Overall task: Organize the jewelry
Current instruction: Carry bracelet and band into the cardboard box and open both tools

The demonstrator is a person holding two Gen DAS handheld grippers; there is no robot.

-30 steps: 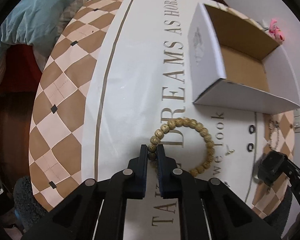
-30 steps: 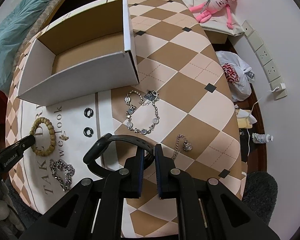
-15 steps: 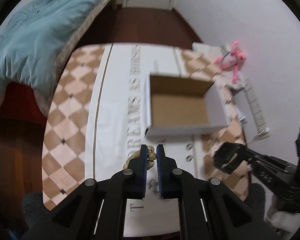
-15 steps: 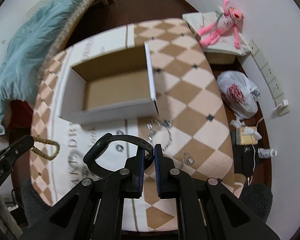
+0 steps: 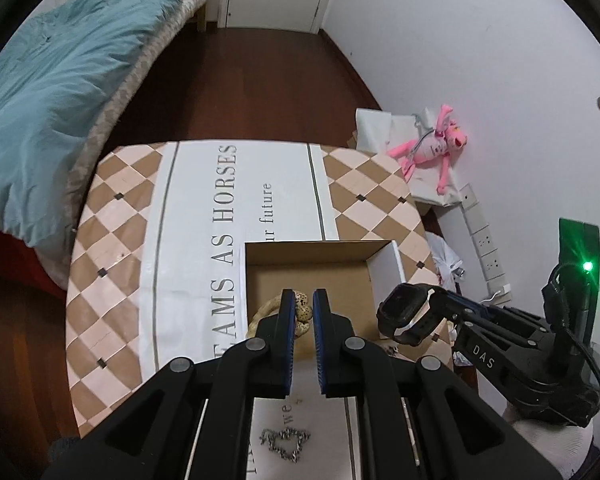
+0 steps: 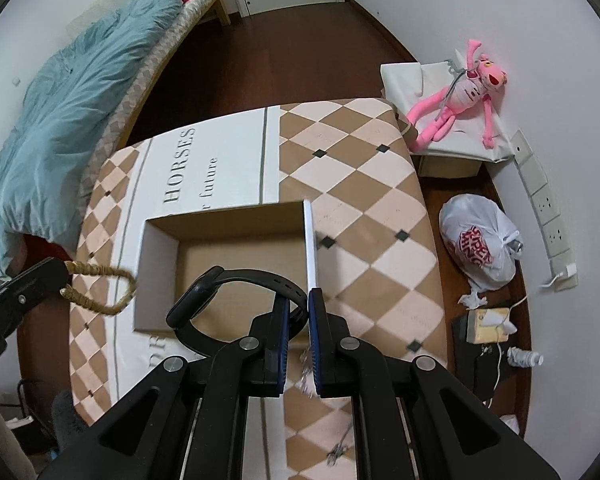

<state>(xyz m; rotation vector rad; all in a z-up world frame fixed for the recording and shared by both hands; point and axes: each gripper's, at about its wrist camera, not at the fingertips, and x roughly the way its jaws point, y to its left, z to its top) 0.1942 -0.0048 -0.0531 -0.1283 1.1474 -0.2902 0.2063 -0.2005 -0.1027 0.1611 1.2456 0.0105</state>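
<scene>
Both my grippers are clamped on cargo above the box (image 5: 308, 284): left gripper (image 5: 303, 312) pinches the bead bracelet (image 5: 302, 310) over its near-left corner; right gripper (image 6: 297, 312) grips the watch (image 6: 236, 292) strap.

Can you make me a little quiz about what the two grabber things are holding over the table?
1. True or false: the left gripper is shut on the beaded bracelet.
2. What does the right gripper hold? A) a pink toy B) the black watch C) a silver chain
3. Fill in: both items hang above the open cardboard ____.

Key:
1. True. Its jaws pinch the beads.
2. B. The jaws clamp the watch strap.
3. box. Nothing shows inside it in either view.
</scene>
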